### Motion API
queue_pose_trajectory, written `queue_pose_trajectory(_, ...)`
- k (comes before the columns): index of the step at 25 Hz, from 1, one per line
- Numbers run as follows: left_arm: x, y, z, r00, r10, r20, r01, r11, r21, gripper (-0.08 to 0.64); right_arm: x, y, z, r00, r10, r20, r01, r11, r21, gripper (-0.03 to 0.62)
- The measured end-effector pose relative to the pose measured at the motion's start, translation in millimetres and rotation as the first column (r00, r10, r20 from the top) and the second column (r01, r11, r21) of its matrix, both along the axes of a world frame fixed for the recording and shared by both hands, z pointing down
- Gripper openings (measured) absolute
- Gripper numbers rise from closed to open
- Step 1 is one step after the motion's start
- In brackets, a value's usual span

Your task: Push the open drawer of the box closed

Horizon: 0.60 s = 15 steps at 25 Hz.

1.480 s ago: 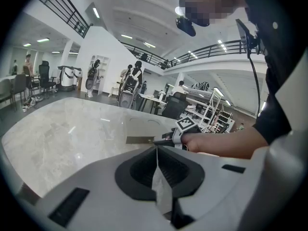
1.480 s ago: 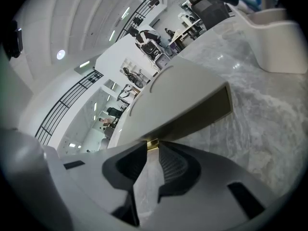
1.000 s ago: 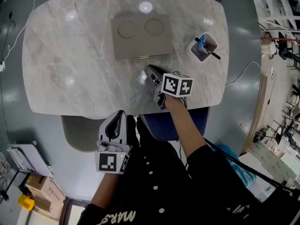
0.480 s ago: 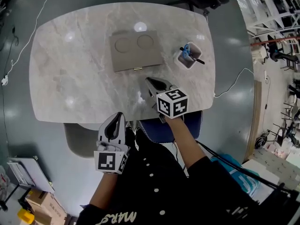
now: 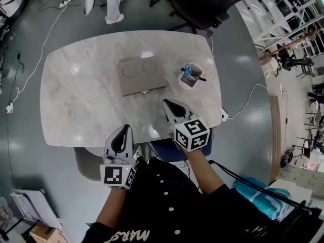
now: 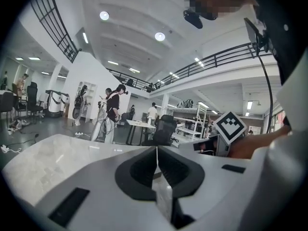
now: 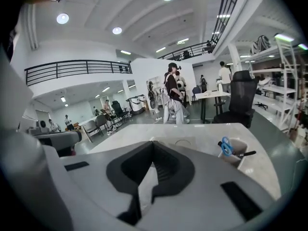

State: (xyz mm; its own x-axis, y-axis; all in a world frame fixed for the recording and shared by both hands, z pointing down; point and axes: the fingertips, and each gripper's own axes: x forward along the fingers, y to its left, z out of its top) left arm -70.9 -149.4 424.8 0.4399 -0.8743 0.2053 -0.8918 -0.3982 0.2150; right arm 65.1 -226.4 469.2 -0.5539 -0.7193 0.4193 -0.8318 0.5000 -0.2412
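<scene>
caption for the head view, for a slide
Shut left gripper and shut right gripper by the table edge, facing the box and pen cup.

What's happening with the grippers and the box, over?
Both shut, empty: left gripper, right gripper. Right one short of the box, not touching. Nothing in between; cup sits right of the box.

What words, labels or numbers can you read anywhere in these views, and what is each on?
"MARS": pale letters on the person's black top, cut off at the bottom edge of the head view, so there may be more.
Left gripper and right gripper: black-and-white marker squares only, no letters.
Box and pen cup: no print that can be made out.
Background signs: too small to read.
</scene>
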Motion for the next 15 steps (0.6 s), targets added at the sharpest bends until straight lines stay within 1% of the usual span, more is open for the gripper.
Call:
queue_pose_trajectory(3, -3, 1, -13, 1.0, -0.006, -0.013, 0.006, 1.0, 0.027, 0.017, 5, 13, -30, 1.0, 0.024, 0.019, -0.026, 0.997, 0.077, -0.002)
queue_pose_trajectory(7, -5, -1, -36, 1.0, 0.01, 0.003, -0.01, 0.997, 0.076, 0.017, 13, 31, -66, 0.997, 0.059, 0.043, -0.065, 0.982, 0.178, -0.003)
queue_pose_trajectory(10, -7, 2, -50, 1.0, 0.013, 0.002, -0.014, 0.994, 0.106, 0.017, 16, 46, -92, 0.995, 0.071, 0.066, -0.086, 0.965, 0.25, -0.003)
queue_pose_trajectory(15, -9, 3, -71, 1.0, 0.025, 0.003, -0.025, 0.987, 0.16, 0.017, 19, 63, -127, 0.995, 0.083, 0.056, -0.098, 0.926, 0.363, -0.003)
